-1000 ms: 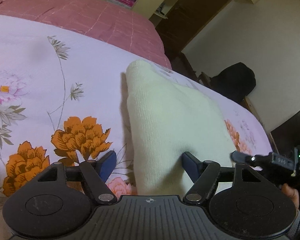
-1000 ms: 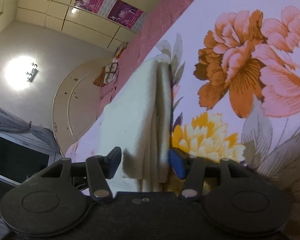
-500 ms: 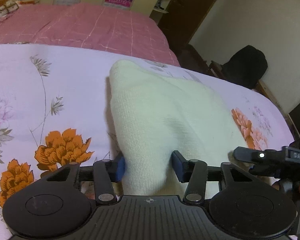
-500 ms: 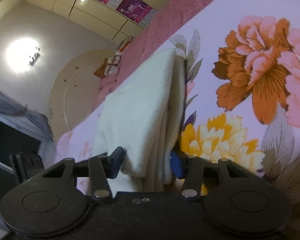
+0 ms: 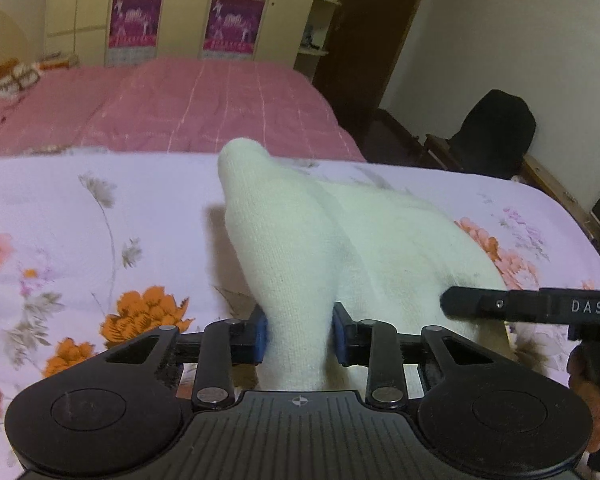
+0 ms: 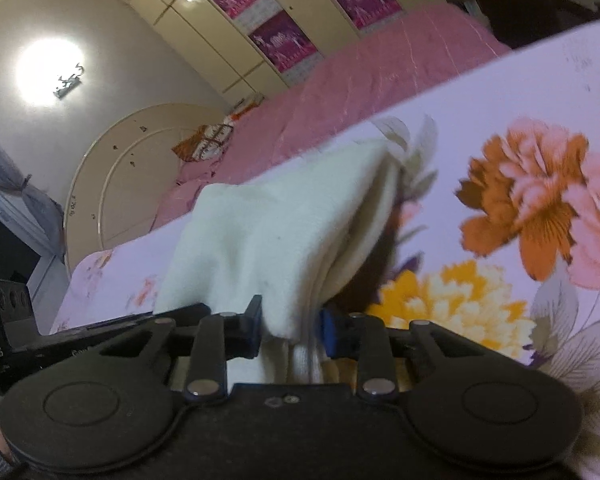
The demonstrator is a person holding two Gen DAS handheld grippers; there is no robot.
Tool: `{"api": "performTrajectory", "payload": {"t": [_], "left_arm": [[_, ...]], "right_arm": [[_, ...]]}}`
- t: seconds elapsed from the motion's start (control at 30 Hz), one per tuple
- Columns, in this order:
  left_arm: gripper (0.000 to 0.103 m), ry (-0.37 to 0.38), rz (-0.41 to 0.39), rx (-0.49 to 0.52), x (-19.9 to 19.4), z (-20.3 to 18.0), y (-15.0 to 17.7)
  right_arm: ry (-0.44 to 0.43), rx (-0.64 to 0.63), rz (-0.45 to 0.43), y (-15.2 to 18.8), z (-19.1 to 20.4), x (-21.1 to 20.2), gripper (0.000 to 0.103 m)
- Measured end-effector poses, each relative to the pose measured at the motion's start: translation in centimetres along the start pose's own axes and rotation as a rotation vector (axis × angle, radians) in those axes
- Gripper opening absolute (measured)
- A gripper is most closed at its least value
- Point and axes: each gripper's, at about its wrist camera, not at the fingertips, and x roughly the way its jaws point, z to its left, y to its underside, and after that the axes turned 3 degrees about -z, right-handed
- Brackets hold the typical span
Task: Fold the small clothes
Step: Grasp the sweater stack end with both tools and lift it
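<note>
While lifting for the fold: left tongs (image 5: 299,334) pinching cream garment (image 5: 340,240) at 6 o'clock, right tongs (image 6: 290,330) pinching its layered edge likewise; beyond, toward 12, cloth draped over floral bed (image 5: 80,216), presumably to carry near edge over.

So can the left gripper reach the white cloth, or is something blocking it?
Yes, it seems so: the left gripper is already shut on a near fold of the white cloth, with nothing between. The right gripper pinches another part beside it.
</note>
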Motion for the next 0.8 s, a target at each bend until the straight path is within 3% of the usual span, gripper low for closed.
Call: {"api": "performTrajectory", "payload": {"t": [0.4,0.57,0.8], "left_arm": [[0.032,-0.005,-0.05,0.038,-9.9,4.1,-1.6],[0.032,-0.023,-0.038,0.039,-13.2,9.9,-0.8],[0.032,-0.048,0.015,-0.002,-17.0,20.1,2.3]], "right_arm": [[-0.033,-0.099,-0.025,0.2,8.5,-1.4,0.027],[-0.039,-0.145,-0.024,1.9,13.8,0.7,0.027],[-0.068,-0.137,0.037,6.3,20.7,6.6,0.027]]}}
